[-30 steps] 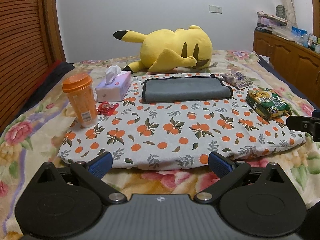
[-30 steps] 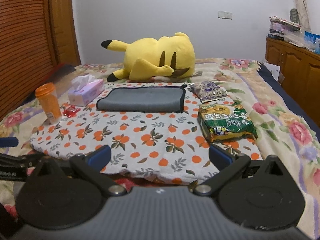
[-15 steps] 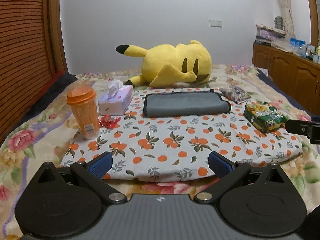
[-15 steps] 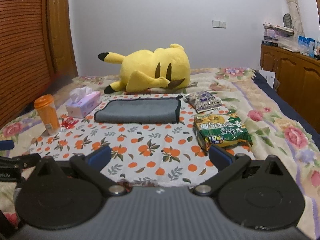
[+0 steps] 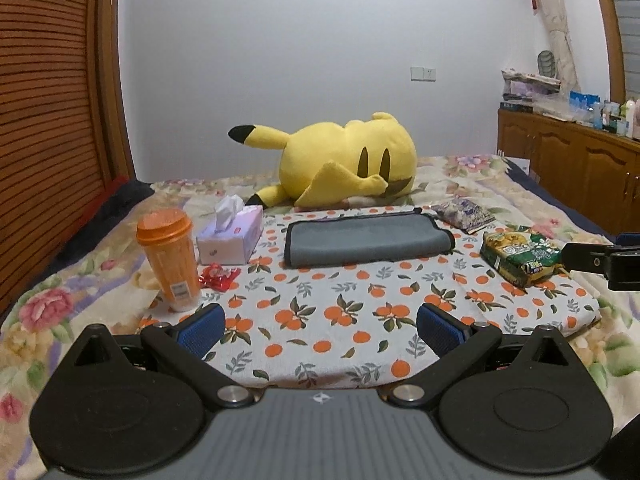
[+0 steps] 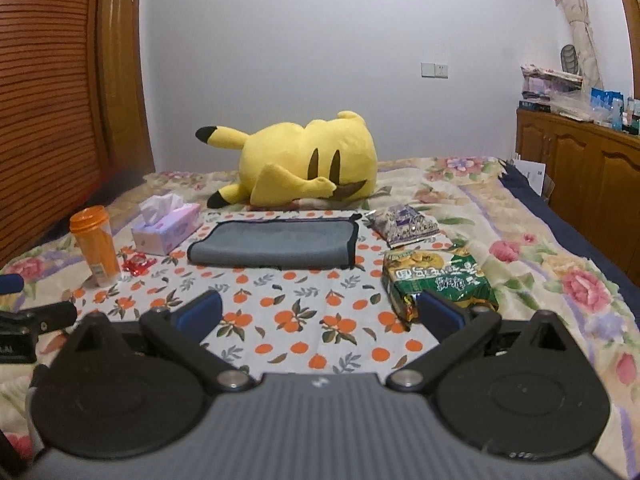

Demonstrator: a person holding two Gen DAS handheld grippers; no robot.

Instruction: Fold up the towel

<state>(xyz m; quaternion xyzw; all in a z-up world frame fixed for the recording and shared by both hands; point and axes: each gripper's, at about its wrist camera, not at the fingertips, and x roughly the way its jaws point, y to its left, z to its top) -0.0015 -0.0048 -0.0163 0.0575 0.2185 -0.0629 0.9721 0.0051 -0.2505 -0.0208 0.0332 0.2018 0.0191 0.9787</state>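
A grey towel with a black edge (image 5: 366,242) lies folded flat on the far part of an orange-print cloth (image 5: 340,312) on the bed; it also shows in the right wrist view (image 6: 276,246). My left gripper (image 5: 320,328) is open and empty, low over the cloth's near edge, well short of the towel. My right gripper (image 6: 320,314) is open and empty, to the right of the left one, its right finger (image 6: 440,316) in front of a green snack bag (image 6: 436,284).
An orange cup (image 5: 170,256), a tissue box (image 5: 232,238) and a red wrapper (image 5: 218,276) stand left of the towel. A purple packet (image 5: 464,212) and the green bag (image 5: 520,258) lie right. A yellow plush (image 5: 348,164) lies behind. Wooden cabinets (image 5: 572,168) stand at right.
Both grippers have tilted up and dropped lower and nearer the cloth, so the wall fills more of each view. The towel has not moved. Both stay open.
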